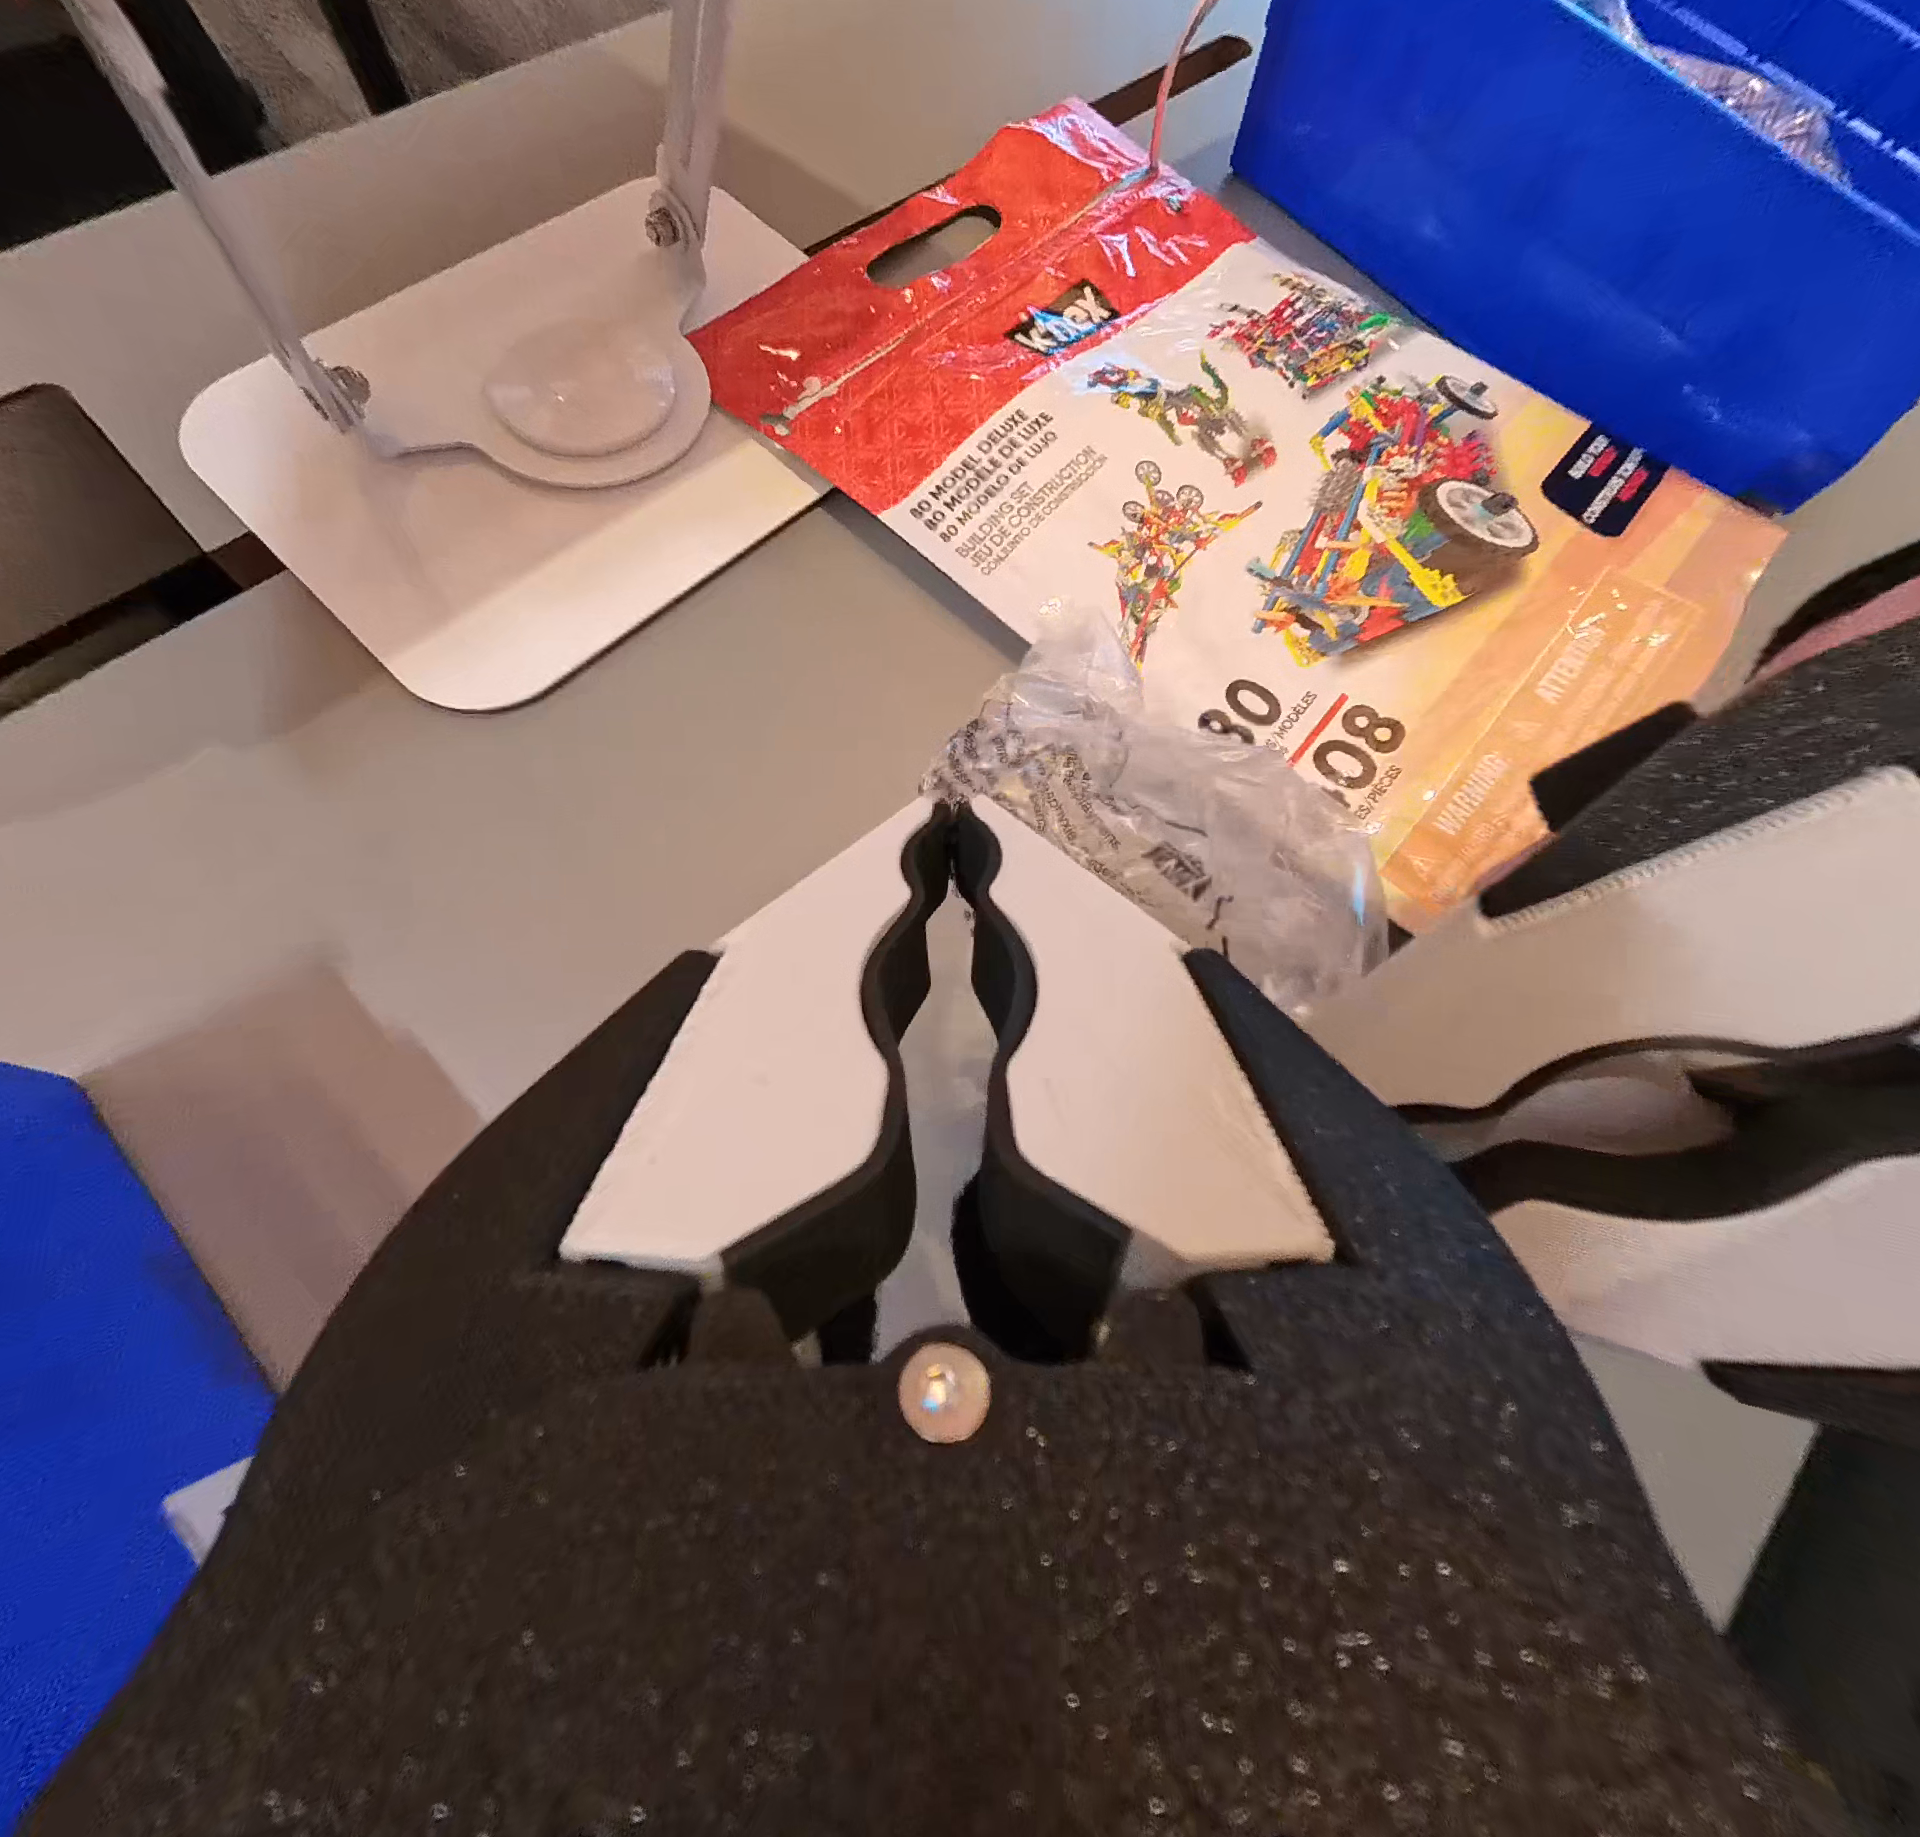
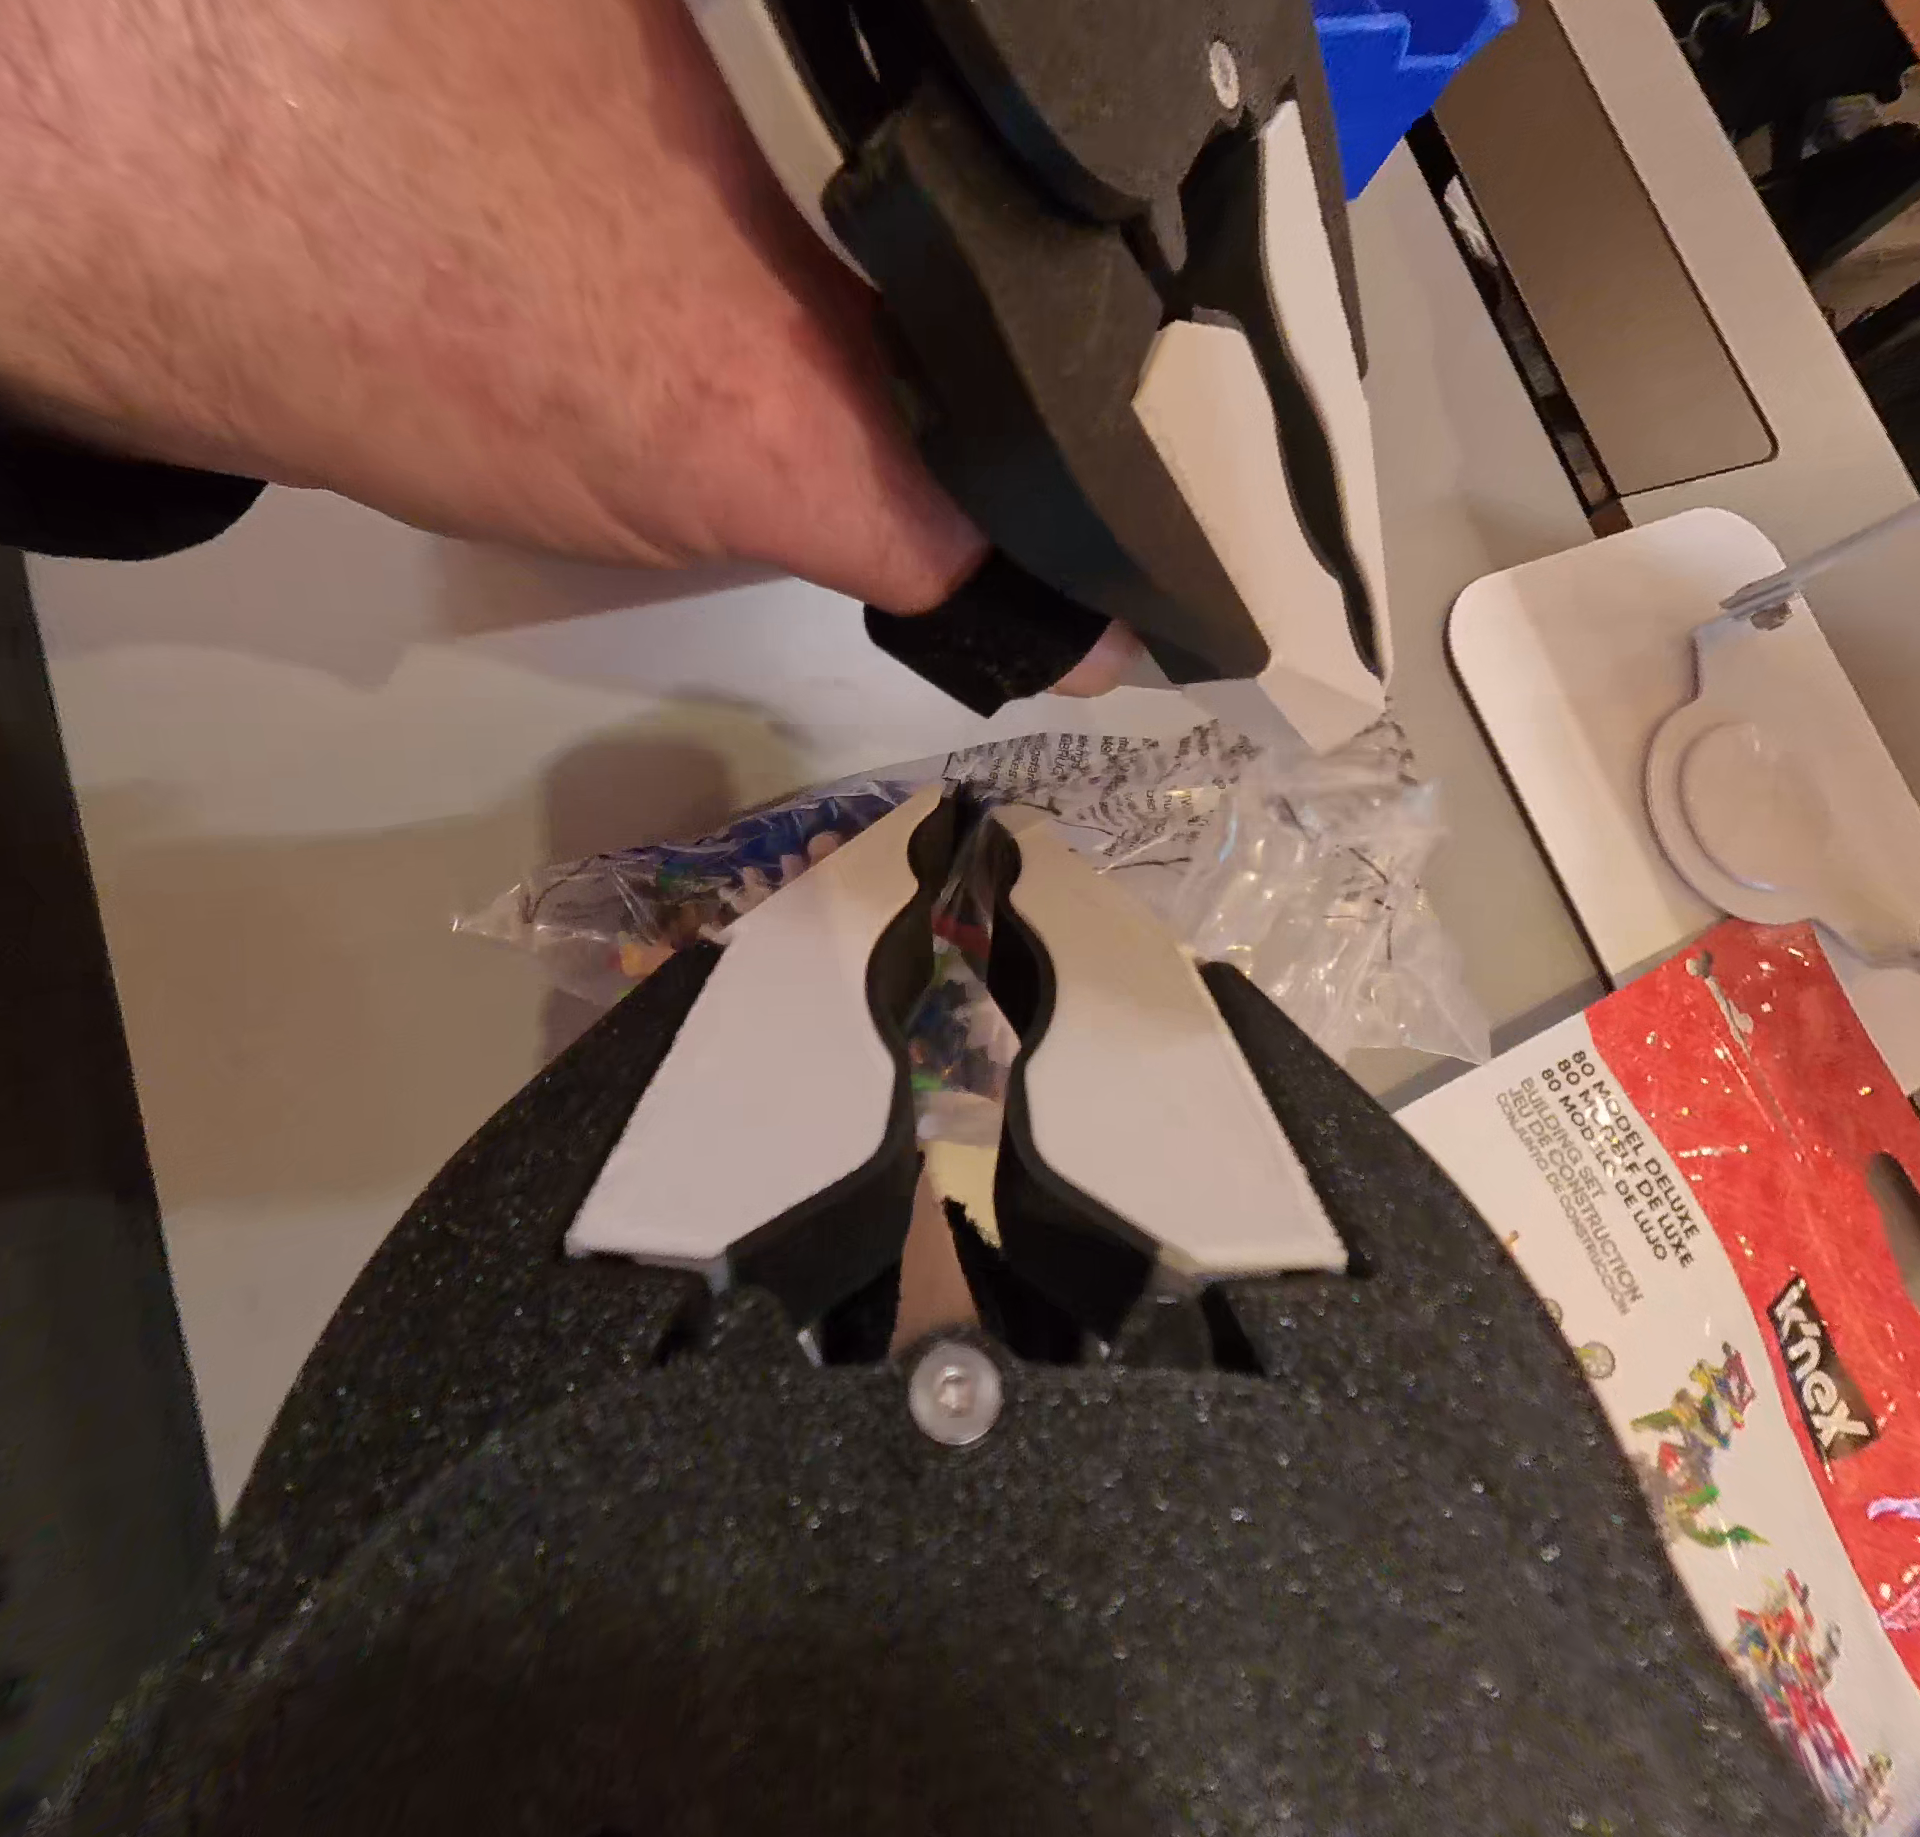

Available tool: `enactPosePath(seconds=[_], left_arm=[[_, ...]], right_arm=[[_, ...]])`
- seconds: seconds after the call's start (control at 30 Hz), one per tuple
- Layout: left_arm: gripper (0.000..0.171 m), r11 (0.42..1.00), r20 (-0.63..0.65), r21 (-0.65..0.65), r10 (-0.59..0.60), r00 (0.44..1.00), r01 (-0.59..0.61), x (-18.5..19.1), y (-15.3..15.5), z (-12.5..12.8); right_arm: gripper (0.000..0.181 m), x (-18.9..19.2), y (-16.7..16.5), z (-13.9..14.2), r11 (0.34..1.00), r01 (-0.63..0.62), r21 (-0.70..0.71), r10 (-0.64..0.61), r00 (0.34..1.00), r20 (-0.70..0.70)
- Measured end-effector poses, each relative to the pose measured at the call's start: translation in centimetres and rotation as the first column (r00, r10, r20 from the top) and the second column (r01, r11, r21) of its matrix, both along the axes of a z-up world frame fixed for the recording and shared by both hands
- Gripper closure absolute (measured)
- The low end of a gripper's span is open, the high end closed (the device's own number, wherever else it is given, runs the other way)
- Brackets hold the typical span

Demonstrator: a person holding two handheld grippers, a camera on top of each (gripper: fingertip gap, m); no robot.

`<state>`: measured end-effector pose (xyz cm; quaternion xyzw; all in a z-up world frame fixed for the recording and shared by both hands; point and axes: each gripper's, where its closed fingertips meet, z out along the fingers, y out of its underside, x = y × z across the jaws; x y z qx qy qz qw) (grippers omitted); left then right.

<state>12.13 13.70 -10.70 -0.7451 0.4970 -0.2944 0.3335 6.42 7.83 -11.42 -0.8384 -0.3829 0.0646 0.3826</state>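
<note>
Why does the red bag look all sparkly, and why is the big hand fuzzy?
Left wrist view: the lamp's light bounces off the glossy red bag, giving white glare; the crinkly clear bag glints too. Right wrist view: the hand sits close to the wide-angle lens, so it looks huge and blurry.

A pale grey table (image 1: 436,852) is filling both views, soft light casting faint shadows on it. A white stand base (image 1: 416,540) is sitting on it. Dark chairs (image 1: 62,530) are showing beyond its edge.
</note>
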Motion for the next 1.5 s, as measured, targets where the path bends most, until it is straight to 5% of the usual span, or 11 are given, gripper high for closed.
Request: enactPosePath(seconds=[0.27,0.4,0.5,0.6,0.7,0.77,0.9,1.07,1.17,1.33,1.5], left_arm=[[0.171,0.994,0.004,0.002,-0.108,0.994,0.108,0.0,-1.7,0.6],[0.171,0.983,0.026,-0.014,-0.181,0.983,0.181,-0.7,-3.3,2.5],[0.171,0.979,0.04,-0.04,-0.197,0.98,0.198,-1.0,-4.4,3.0],[0.171,0.975,-0.011,-0.03,-0.221,0.975,0.221,-1.9,-5.0,2.6],[0.144,0.969,-0.099,0.064,-0.233,0.967,0.24,-2.6,-4.8,2.9],[0.116,0.918,-0.239,0.256,-0.244,0.94,0.303,-2.8,-4.3,3.1],[0.113,0.722,-0.451,0.447,-0.328,0.83,0.528,-1.4,-5.4,2.8],[0.147,0.588,-0.523,0.448,-0.438,0.731,0.673,-0.1,-6.2,1.5],[0.169,0.642,-0.434,0.384,-0.509,0.743,0.664,1.1,-7.4,1.4],[0.171,0.834,-0.227,0.26,-0.437,0.87,0.486,2.4,-6.2,0.7],[0.171,0.9,-0.188,0.208,-0.347,0.919,0.383,2.9,-5.3,-0.2]], right_arm=[[0.179,0.8,-1.2,0.5,0.998,0.062,0.006,-0.06,0.982,-0.18],[0.142,1.3,-2.7,1.1,0.995,0.098,-0.027,-0.101,0.943,-0.317],[0.148,0.8,-3.7,1.7,0.999,0.054,-0.002,-0.052,0.947,-0.316],[0.181,1.1,-3.6,1.4,0.999,0.051,0.019,-0.044,0.967,-0.253],[0.181,0.9,-3.7,0.8,0.999,0.026,0.025,-0.02,0.974,-0.224],[0.181,0.3,-3.9,0.9,1.0,-0.003,0.022,0.009,0.968,-0.25],[0.181,-0.9,-4.3,1.0,0.997,-0.073,0.009,0.072,0.964,-0.255],[0.181,-1.6,-4.5,1.3,0.992,-0.13,-0.003,0.124,0.954,-0.274],[0.181,-1.7,-4.6,1.4,0.992,-0.129,-0.002,0.122,0.946,-0.299],[0.181,-0.8,-4.3,1.8,0.996,-0.072,0.045,0.082,0.944,-0.321],[0.181,-1.2,-4.9,1.1,0.994,-0.1,0.033,0.105,0.953,-0.285]])
